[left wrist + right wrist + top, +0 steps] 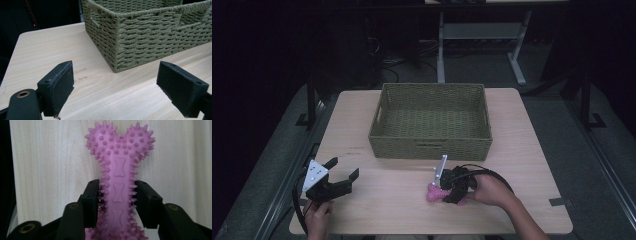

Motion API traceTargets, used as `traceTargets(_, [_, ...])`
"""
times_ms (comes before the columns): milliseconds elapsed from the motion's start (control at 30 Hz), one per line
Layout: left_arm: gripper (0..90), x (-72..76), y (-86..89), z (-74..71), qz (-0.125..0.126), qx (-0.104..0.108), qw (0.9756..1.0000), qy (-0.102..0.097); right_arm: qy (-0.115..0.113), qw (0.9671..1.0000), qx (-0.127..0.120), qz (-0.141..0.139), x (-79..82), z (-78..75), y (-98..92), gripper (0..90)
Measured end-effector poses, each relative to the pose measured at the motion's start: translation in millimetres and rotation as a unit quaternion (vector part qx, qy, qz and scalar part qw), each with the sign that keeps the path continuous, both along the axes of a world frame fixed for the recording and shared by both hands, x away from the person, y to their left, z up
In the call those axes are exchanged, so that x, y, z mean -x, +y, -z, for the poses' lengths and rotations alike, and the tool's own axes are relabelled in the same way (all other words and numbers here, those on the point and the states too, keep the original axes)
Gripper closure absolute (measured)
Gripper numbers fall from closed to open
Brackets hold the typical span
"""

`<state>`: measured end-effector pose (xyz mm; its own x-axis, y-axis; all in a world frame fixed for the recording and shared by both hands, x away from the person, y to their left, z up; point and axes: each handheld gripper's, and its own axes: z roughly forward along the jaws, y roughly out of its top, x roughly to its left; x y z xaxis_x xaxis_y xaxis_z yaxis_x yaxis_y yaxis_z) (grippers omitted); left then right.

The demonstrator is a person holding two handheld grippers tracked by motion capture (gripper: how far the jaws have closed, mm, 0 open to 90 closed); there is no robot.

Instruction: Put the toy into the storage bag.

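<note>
We see the right gripper (117, 202) pinching the shaft of a pink spiked bone toy (120, 170) that lies on the table (382, 205), at six o'clock from the woven basket (430, 145). At eight o'clock, the left gripper (343, 171) holds its jaws spread and empty.

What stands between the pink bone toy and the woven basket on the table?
Nothing visible does. The right gripper is shut on the pink bone toy, which lies on the table in front of the woven basket. Only bare tabletop and the basket's own near wall separate them.
</note>
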<state>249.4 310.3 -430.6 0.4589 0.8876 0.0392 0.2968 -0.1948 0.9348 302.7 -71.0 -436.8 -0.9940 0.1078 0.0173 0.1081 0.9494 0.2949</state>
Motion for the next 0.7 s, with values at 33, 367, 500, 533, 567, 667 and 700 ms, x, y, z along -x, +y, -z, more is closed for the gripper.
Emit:
traceTargets(33, [13.8,0.2,0.2,-0.1,0.000,0.001,1.0000,-0.001,-0.002,1.0000,-0.004,-0.002,1.1,0.0,-0.3,57.0])
traceTargets(367, [13.9,0.8,1.6,0.1,-0.004,0.008,1.0000,-0.001,0.014,0.9998,-0.015,-0.004,-0.3,-3.8,-5.2,58.3])
traceTargets(500, [13.9,0.5,1.5,0.1,-0.003,0.009,1.0000,-0.002,0.013,0.9998,-0.015,0.000,-1.8,-8.3,-8.8,58.2])
traceTargets(533, [13.8,0.3,1.6,0.1,-0.003,0.006,1.0000,-0.001,0.017,0.9995,-0.024,0.006,-3.6,-12.3,-12.6,58.2])
traceTargets(567, [13.9,0.3,1.6,0.1,-0.003,0.006,1.0000,-0.001,0.017,0.9995,-0.024,0.006,-3.6,-12.3,-12.6,58.2])
traceTargets(667, [13.8,0.7,1.5,0.1,-0.003,0.008,1.0000,-0.001,0.021,0.9993,-0.030,0.009,-7.5,-16.7,-17.8,58.2])
traceTargets(700, [13.8,1.1,1.3,0.0,-0.004,0.010,0.9999,-0.003,0.021,0.9992,-0.031,0.010,-9.4,-18.8,-19.3,58.2])
